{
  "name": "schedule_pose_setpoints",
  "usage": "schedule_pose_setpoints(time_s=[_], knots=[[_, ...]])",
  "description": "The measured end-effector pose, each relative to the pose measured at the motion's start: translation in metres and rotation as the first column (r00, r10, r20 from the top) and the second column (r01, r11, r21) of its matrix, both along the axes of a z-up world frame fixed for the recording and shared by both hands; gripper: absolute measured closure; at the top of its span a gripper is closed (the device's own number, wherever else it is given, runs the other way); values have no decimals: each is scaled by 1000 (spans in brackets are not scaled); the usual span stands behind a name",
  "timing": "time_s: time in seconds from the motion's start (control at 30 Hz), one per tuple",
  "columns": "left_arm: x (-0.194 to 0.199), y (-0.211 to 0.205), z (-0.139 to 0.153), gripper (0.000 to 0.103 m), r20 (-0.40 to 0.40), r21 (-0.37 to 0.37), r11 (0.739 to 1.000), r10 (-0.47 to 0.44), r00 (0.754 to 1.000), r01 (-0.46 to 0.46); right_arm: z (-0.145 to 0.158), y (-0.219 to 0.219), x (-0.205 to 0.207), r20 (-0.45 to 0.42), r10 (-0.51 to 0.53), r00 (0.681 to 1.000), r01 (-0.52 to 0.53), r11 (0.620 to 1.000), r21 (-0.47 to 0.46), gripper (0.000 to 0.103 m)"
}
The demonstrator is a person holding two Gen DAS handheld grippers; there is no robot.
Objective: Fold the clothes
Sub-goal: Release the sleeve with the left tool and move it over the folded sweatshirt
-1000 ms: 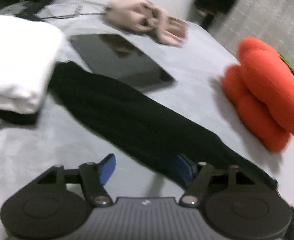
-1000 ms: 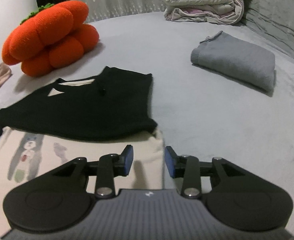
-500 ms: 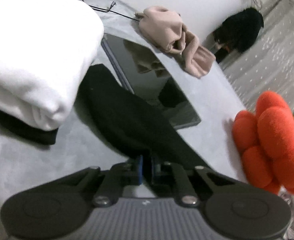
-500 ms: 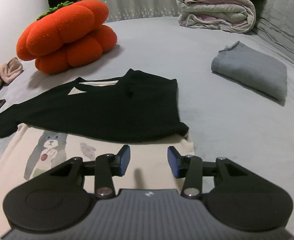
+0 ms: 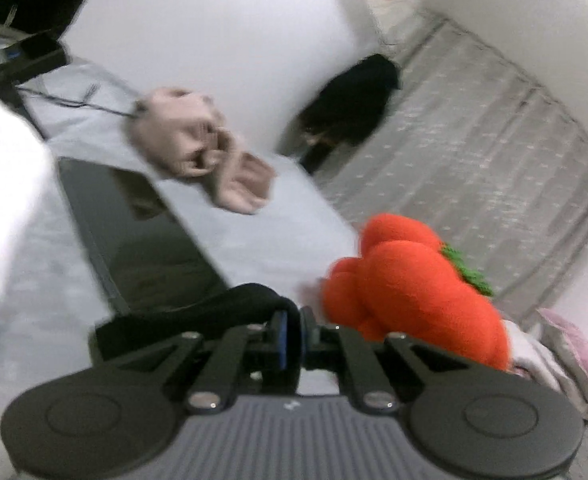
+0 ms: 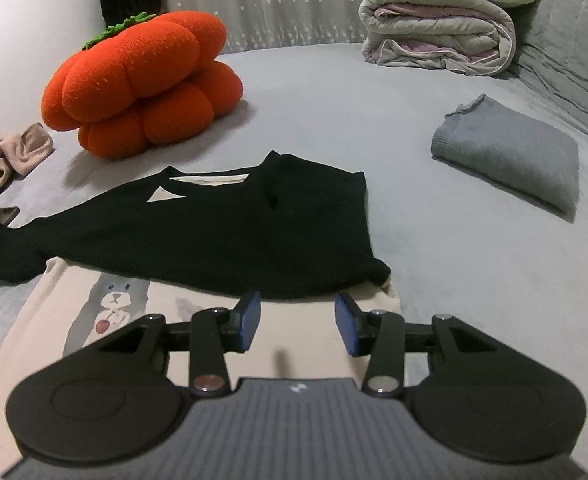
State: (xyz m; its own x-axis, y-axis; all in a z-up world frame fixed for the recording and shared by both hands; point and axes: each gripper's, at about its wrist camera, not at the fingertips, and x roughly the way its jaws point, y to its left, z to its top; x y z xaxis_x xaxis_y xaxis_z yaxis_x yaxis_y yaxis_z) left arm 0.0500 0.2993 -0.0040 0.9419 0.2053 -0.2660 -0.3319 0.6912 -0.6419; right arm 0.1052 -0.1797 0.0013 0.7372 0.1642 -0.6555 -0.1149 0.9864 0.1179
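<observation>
L wrist: left claw [image 5: 290, 330] pinched on black knit sleeve [image 5: 198, 316], orange plush pumpkin [image 5: 410, 292] at 3. R wrist only: right claw [image 6: 297, 322] spread, empty, over cream printed shirt [image 6: 106, 320]; black knit sweater [image 6: 230, 228] at 12.

left claw [image 5: 291, 334]: black, blue pads | right claw [image 6: 297, 322]: black, silver screws

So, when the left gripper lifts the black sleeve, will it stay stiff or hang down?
Probably it hangs limp: the black sleeve already droops in a soft curve from the shut left gripper. It seems light, thin knit lying flat on the bed. It may drag the cream shirt beneath it, since they overlap.
</observation>
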Motion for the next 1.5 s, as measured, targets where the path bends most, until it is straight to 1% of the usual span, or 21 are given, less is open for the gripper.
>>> schedule_pose_setpoints(time_s=[0.13, 0.27, 0.5, 0.6, 0.67, 0.8, 0.9, 0.97, 1.1, 1.17, 1.23, 1.3, 1.37, 1.4, 1.43, 1.5], knots=[[7, -26, 8, 97, 65, -7, 996, -86, 994, 86, 0, 1, 1, 1, 1, 1000, -1, 1000, 10, 58], [17, -56, 13, 97, 109, -19, 985, -169, 980, 172, 1, 1, 3, 3, 1, 1000, -1, 1000, 20, 58], [36, -105, 15, 97, 134, 9, 955, -296, 946, 298, 3, -1, 4, 9, -1, 1000, 1, 999, 47, 58], [44, -126, 11, 97, 136, 5, 934, -354, 925, 357, 5, -3, 4, 17, -6, 1000, 5, 998, 65, 58], [50, -142, 8, 97, 121, 18, 917, -398, 910, 398, 6, -5, 4, 21, -7, 1000, 5, 997, 72, 58], [62, -171, -1, 97, 67, 47, 866, -501, 863, 498, 6, -9, 4, 20, -7, 1000, 5, 997, 80, 58], [73, -189, -13, 97, -15, 59, 817, -574, 819, 574, 5, -11, 5, 18, -5, 1000, 4, 997, 80, 58], [81, -198, -24, 97, -79, 46, 781, -619, 781, 623, 5, -11, 6, 17, -4, 1000, 2, 997, 82, 58], [95, -213, -44, 97, -227, 10, 709, -685, 692, 705, 4, -12, 8, 12, -3, 1000, 2, 996, 90, 57], [99, -218, -53, 96, -294, 5, 686, -695, 656, 728, 3, -11, 9, 8, -4, 1000, 3, 995, 96, 57], [103, -219, -61, 96, -342, -2, 669, -699, 628, 744, 2, -11, 10, 3, -3, 1000, 2, 995, 102, 57], [101, -218, -63, 95, -358, -11, 660, -704, 614, 751, 2, -11, 10, 2, 0, 1000, 0, 994, 106, 57], [98, -216, -61, 91, -356, -26, 653, -714, 603, 757, 3, -11, 10, 3, 4, 1000, -4, 994, 108, 57], [95, -215, -60, 87, -349, -36, 647, -722, 597, 762, 3, -11, 10, 4, 6, 1000, -7, 994, 110, 57], [92, -214, -58, 82, -341, -41, 644, -728, 595, 764, 4, -11, 10, 6, 10, 1000, -11, 994, 112, 57], [86, -207, -50, 78, -318, -34, 645, -731, 604, 763, 4, -9, 10, 7, 19, 1000, -20, 993, 119, 57]])
